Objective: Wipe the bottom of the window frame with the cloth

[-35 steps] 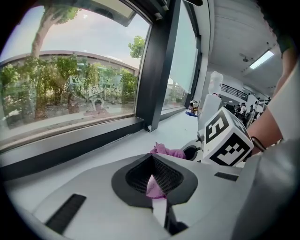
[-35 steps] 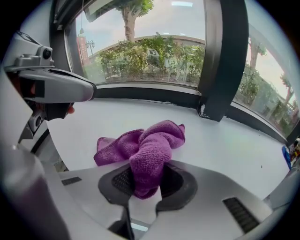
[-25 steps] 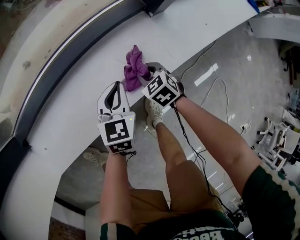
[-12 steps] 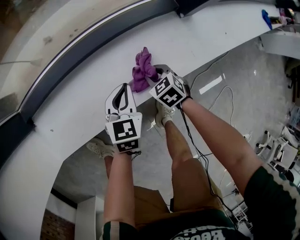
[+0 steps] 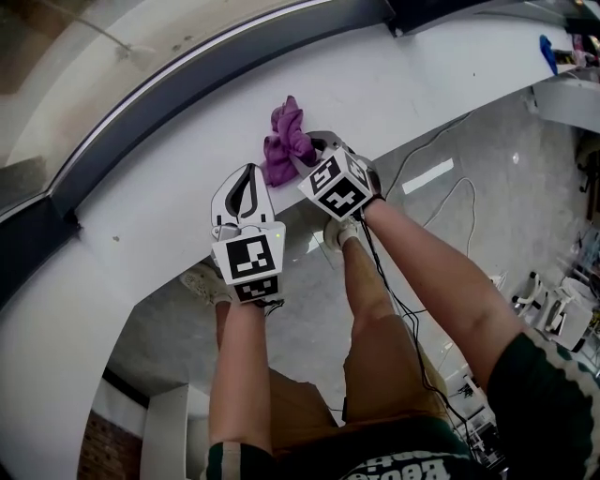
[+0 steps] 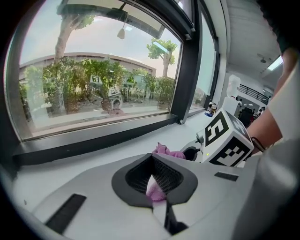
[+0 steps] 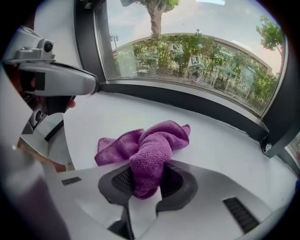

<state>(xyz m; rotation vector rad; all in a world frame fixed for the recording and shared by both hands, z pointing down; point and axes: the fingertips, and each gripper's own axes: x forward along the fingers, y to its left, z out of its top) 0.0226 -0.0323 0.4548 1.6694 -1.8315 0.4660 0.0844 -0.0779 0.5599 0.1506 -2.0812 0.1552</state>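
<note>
A crumpled purple cloth (image 5: 284, 141) (image 7: 150, 145) lies on the white sill (image 5: 159, 202), a short way in front of the dark bottom rail of the window frame (image 5: 187, 98) (image 7: 187, 103). My right gripper (image 5: 311, 152) (image 7: 145, 180) is shut on the cloth's near fold, and the rest of the cloth spreads ahead of the jaws on the sill. Just to its left, my left gripper (image 5: 248, 172) (image 6: 152, 158) rests over the sill's front edge with its tips together and nothing held. The cloth (image 6: 166, 151) shows beyond those tips.
A dark upright post (image 5: 412, 11) (image 6: 187, 70) meets the rail at the right. Below the sill are the person's legs, shoes (image 5: 208, 281) and loose cables (image 5: 422, 164) on a grey floor. A blue item (image 5: 547, 52) lies far right on the sill.
The right gripper and the cloth now sit farther left of the dark upright post than a second ago. The left gripper has kept beside it. Both grips are unchanged.
</note>
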